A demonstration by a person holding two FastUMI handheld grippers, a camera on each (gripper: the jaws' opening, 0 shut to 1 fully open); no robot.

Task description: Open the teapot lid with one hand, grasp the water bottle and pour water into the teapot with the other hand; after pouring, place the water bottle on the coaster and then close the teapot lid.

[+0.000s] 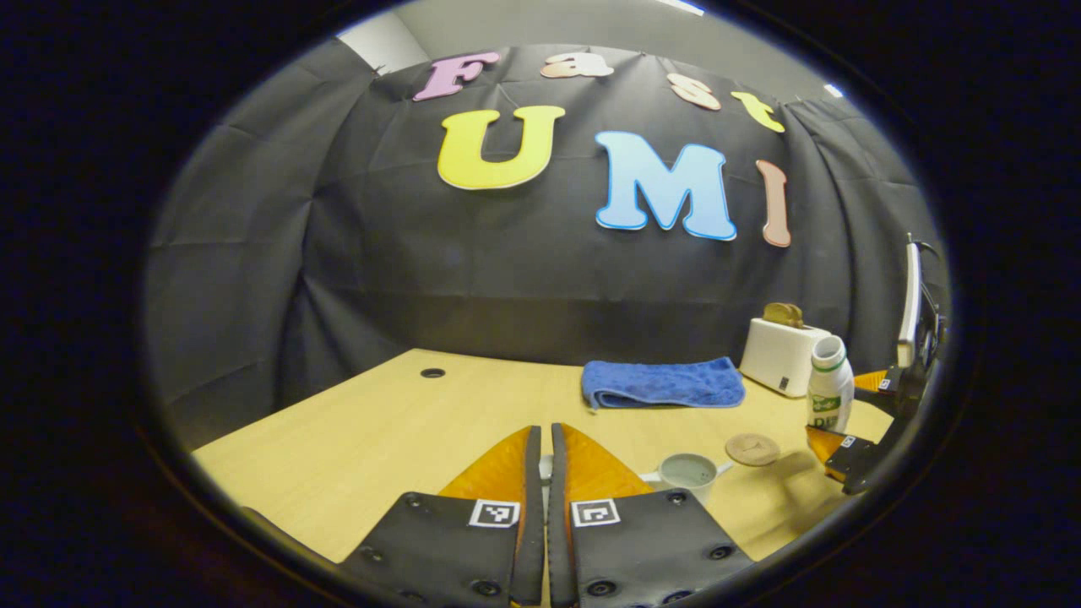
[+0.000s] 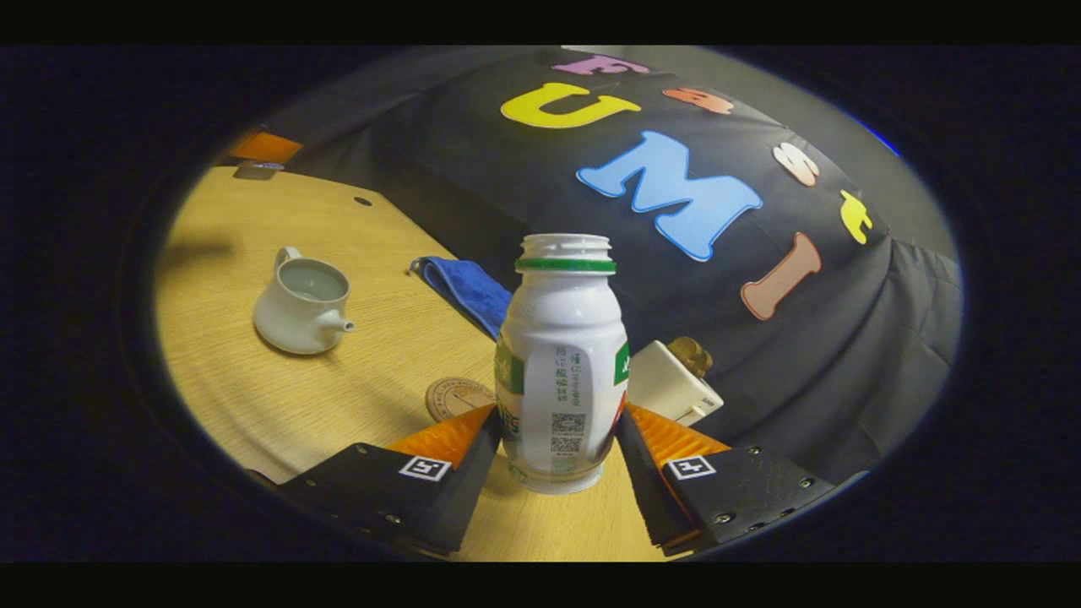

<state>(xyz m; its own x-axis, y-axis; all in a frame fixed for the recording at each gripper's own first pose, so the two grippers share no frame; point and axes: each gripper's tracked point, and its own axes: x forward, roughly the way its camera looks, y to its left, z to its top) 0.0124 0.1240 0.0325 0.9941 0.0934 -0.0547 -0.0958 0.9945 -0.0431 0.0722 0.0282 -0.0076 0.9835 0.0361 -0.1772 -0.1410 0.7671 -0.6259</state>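
The white teapot stands on the wooden table with no lid on it. My left gripper is up over the table beside the teapot. Its fingers are almost together on a small white piece that I take for the teapot lid. The white water bottle is upright and has no cap. My right gripper presses on both its sides low down. The round coaster lies bare just beside the bottle, between it and the teapot.
A folded blue towel lies at the back of the table. A white box with a brown thing on top stands behind the bottle. A cable hole is at the far left.
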